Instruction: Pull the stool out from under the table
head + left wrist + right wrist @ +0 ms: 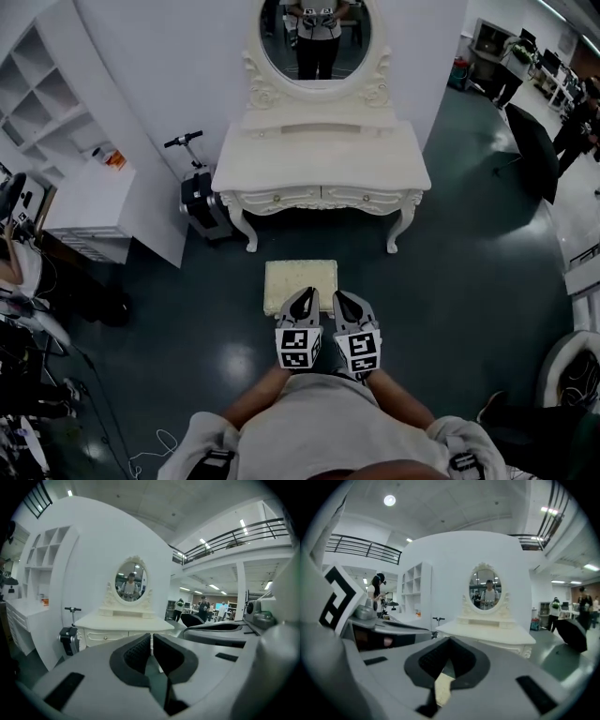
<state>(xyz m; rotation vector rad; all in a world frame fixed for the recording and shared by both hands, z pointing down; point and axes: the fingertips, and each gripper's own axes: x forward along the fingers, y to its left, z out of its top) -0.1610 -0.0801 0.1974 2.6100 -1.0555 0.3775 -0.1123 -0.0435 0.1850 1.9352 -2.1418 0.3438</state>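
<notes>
A cream padded stool (300,284) stands on the dark floor in front of the white dressing table (321,159), clear of its legs. Both grippers hover side by side over the stool's near edge, held close to the person's body. My left gripper (307,296) is shut with nothing between its pads (138,651). My right gripper (343,299) is shut and empty too; below its jaws a strip of the stool (442,689) shows. Both gripper views look level at the dressing table (124,620) (487,630) and its oval mirror (131,581).
A folded scooter (202,202) leans left of the table beside a white shelf unit (84,202). A black office chair (532,150) and several people stand at the far right. Cables and equipment (28,375) crowd the left edge.
</notes>
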